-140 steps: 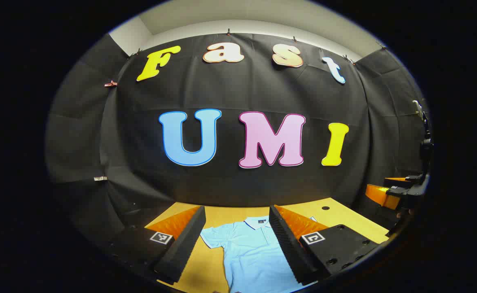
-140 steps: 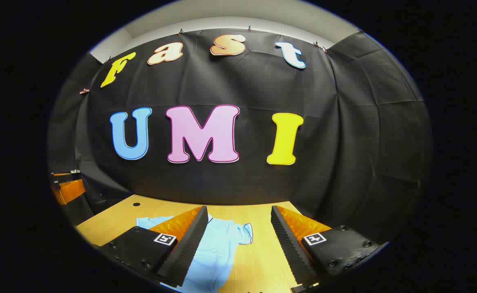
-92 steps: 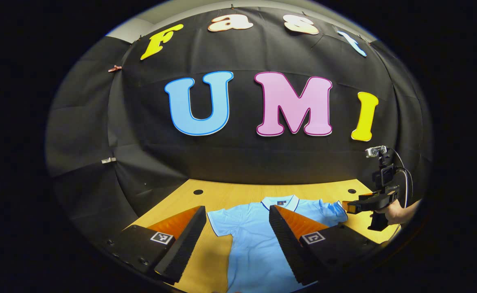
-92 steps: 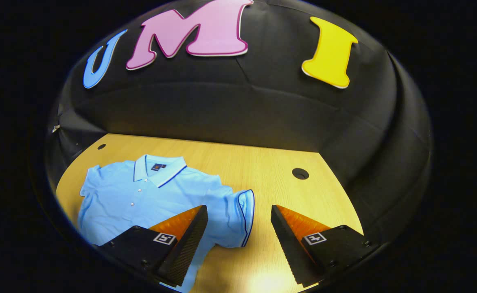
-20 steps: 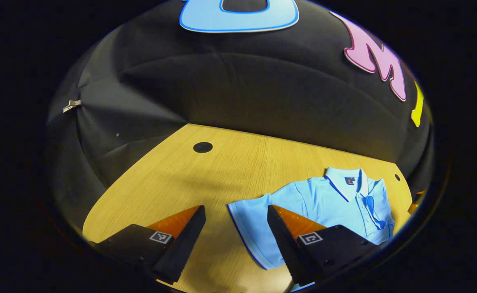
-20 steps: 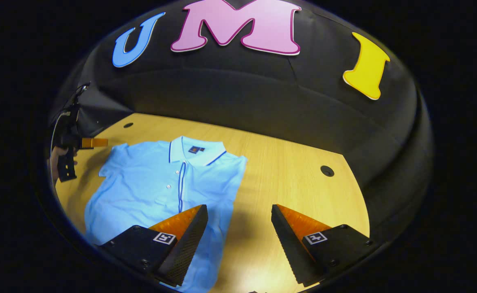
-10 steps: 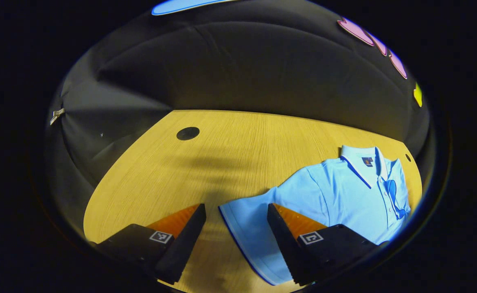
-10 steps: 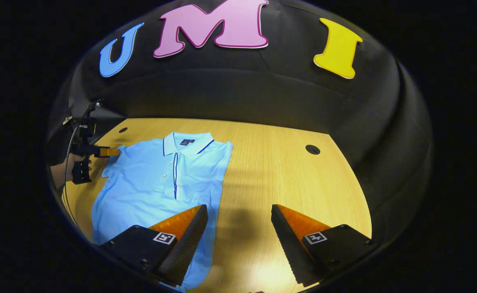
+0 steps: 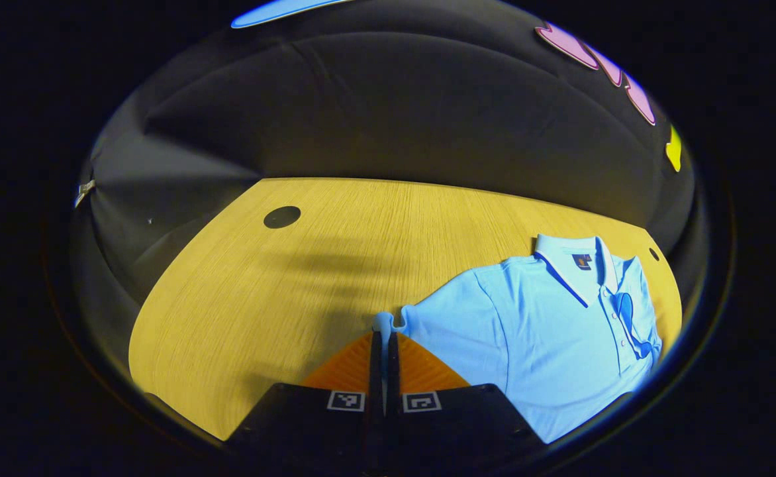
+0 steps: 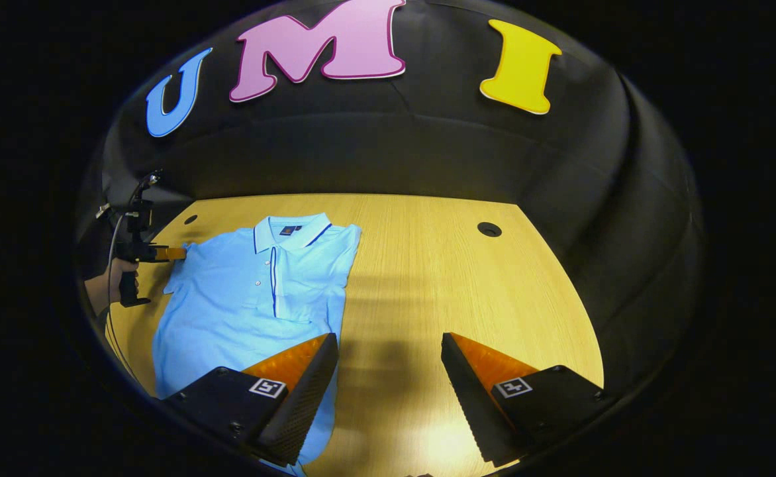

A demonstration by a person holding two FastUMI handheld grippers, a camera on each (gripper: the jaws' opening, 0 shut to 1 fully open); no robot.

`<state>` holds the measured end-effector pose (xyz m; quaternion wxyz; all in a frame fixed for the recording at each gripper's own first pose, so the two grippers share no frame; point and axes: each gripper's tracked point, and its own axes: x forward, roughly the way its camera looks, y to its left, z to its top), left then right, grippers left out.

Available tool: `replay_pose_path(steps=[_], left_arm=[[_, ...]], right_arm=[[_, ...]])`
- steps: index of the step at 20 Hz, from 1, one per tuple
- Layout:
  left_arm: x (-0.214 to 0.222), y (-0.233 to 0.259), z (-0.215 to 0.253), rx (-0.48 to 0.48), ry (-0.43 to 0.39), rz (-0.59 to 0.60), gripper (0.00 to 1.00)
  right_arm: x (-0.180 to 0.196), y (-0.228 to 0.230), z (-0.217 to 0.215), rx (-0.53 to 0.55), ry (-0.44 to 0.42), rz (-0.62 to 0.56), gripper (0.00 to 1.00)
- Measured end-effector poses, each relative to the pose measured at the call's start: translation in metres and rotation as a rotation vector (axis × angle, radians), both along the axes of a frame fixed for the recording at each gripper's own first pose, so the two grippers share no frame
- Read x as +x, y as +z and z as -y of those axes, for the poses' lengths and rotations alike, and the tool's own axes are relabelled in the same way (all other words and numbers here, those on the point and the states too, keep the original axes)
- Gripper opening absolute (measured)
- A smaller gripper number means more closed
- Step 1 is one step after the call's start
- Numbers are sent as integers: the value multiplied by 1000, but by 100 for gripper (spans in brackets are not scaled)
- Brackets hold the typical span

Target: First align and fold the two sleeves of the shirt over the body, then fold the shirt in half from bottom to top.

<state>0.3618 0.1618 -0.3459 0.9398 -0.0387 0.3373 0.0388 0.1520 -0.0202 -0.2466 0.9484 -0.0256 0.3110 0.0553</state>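
Now the left tool [image 9: 383, 334] is closed on the sleeve [image 9: 388, 322] of the blue shirt [image 10: 249, 291]; lower in its frame, the right tool [image 10: 389, 361] stands open over the bench [image 10: 428, 278].

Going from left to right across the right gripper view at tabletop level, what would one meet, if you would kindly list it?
Hand holding the left gripper → light blue polo shirt → bare wooden table → round dark hole in the tabletop.
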Motion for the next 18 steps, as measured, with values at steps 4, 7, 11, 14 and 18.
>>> replay_pose_path(steps=[4,7,11,14,18], left_arm=[[-2,11,2,-40,21,0,6],[0,45,23,-47,-17,52,6],[4,80,68,-67,-80,103,6],[3,97,108,-84,-138,117,6],[-6,108,166,-160,-200,113,6]], right_arm=[[-2,2,3,2,0,4,98],[-4,5,-2,20,17,8,98],[-6,4,-10,20,49,7,98],[-4,8,-8,25,51,21,98],[-4,10,-3,46,50,22,98]])
